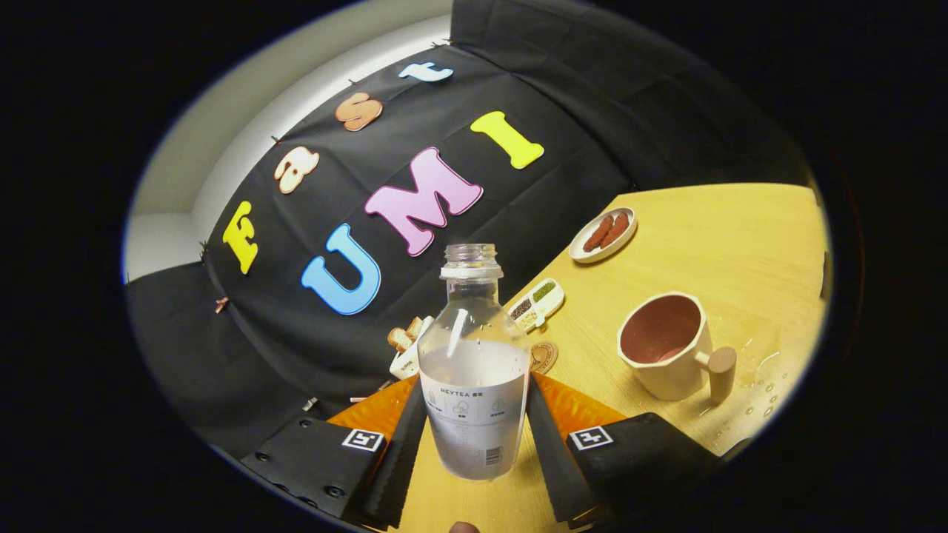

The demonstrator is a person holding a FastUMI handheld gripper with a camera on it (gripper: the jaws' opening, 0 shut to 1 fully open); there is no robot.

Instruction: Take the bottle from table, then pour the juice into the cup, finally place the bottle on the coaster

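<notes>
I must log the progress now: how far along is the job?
Done: the bottle is taken, held between the gripper fingers, uncapped. In hand: pouring; the cup already holds reddish liquid and drops lie on the table beside it. Left: placing the bottle on the coaster beyond it.

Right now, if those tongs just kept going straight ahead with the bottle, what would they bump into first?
The tongs are shut on the bottle. Straight ahead, the small round coaster and a white dish of snacks come first, then the black cloth wall. Depth is hard to judge.
</notes>
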